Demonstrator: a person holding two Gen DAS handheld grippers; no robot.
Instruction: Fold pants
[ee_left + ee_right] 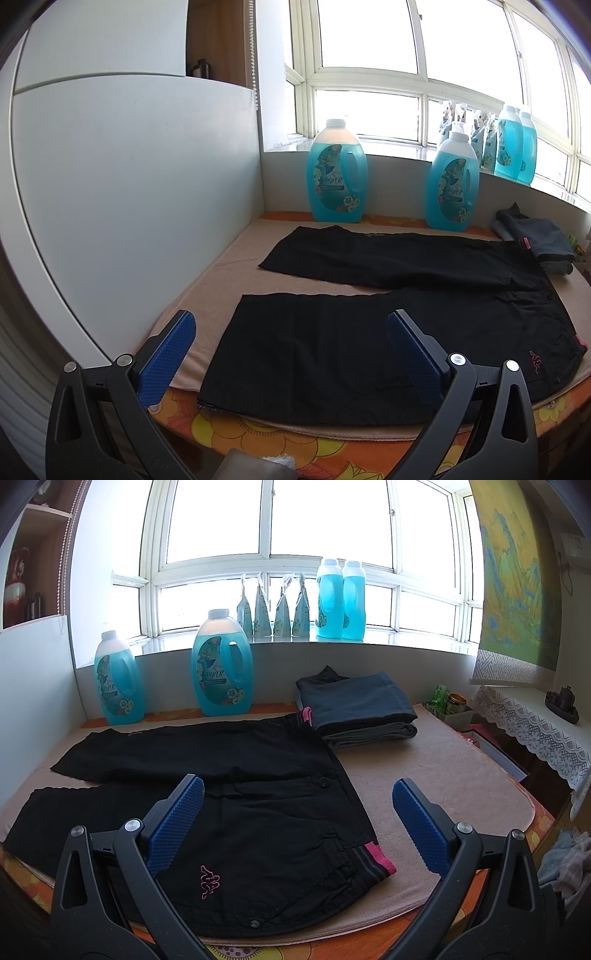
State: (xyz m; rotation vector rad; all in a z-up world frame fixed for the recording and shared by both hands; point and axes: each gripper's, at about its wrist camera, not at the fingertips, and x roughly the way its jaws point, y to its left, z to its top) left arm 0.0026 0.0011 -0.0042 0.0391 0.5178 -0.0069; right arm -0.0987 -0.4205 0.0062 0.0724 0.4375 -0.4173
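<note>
Black pants [369, 332] lie flat on a beige towel [229, 251], both legs spread apart and pointing left, the waistband with its pink stripe [376, 860] at the right. A pink logo [209, 880] shows near the waist. My left gripper [291, 332] hovers open above the hem of the near leg, holding nothing. Over the waist end my right gripper [297, 797] is open too, its left finger above the hip and its right finger above bare towel [443, 775].
A stack of folded grey garments [362, 709] sits at the back right of the towel. Two blue detergent bottles [221, 664] stand against the back wall, with more bottles and pouches on the windowsill [340, 602]. A white panel [129, 184] borders the left side.
</note>
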